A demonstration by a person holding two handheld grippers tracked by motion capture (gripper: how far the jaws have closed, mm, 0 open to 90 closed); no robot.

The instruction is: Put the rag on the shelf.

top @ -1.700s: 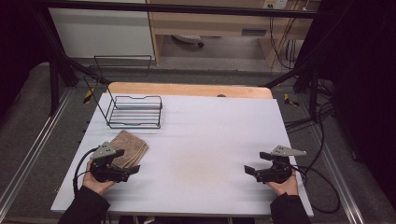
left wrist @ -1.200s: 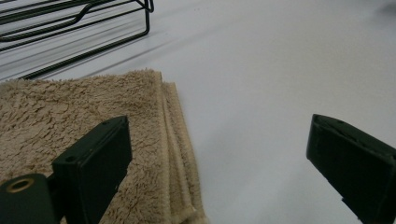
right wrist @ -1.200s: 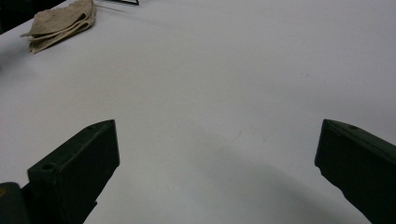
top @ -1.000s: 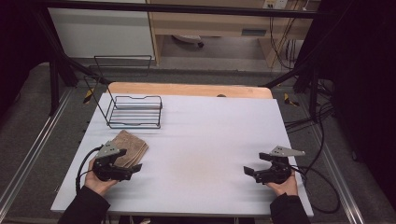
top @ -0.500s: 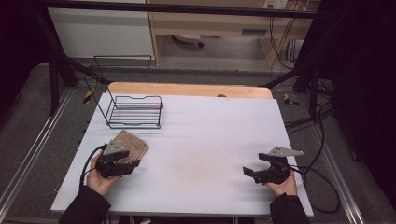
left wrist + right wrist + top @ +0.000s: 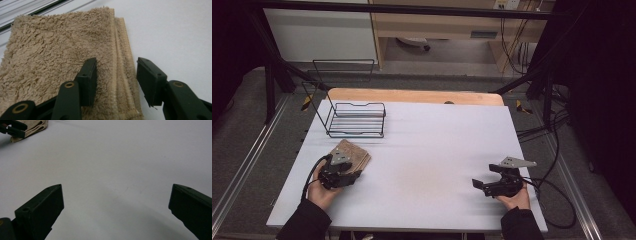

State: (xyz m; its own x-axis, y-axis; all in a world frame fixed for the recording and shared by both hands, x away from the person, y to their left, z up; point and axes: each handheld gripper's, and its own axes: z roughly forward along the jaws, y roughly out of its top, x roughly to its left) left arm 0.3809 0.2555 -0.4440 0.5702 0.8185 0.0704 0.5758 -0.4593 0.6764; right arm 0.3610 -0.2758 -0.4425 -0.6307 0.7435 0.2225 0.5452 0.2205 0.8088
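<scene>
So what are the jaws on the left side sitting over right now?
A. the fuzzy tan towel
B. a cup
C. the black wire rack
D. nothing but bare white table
A: in the left gripper view, the left gripper has its open jaws straddling the edge of the folded tan towel.

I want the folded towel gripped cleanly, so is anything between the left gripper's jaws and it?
Nothing visible. The left gripper is open, its jaws straddling the stitched edge of the folded tan terry towel on the white table, with no other object between.
</scene>
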